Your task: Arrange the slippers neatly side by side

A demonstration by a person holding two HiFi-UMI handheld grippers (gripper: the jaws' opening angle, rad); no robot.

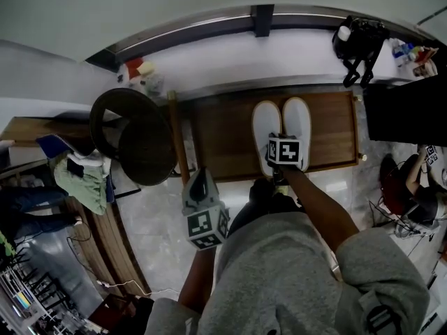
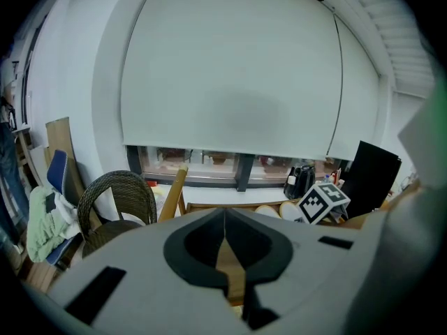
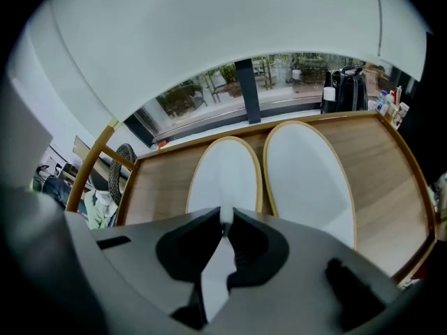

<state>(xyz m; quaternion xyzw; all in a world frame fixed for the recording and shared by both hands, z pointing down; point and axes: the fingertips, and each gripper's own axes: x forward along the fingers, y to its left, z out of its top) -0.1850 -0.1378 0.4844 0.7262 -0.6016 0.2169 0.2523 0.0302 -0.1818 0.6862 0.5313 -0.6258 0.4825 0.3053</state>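
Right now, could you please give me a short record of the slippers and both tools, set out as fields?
surface: wooden platform
slippers: left slipper and right slipper, white, close side by side, roughly parallel
right tool: shut on the near edge of the left slipper
left tool: shut, nothing between the jaws, held away from the slippers
nearby: wicker chair, to the left of the platform
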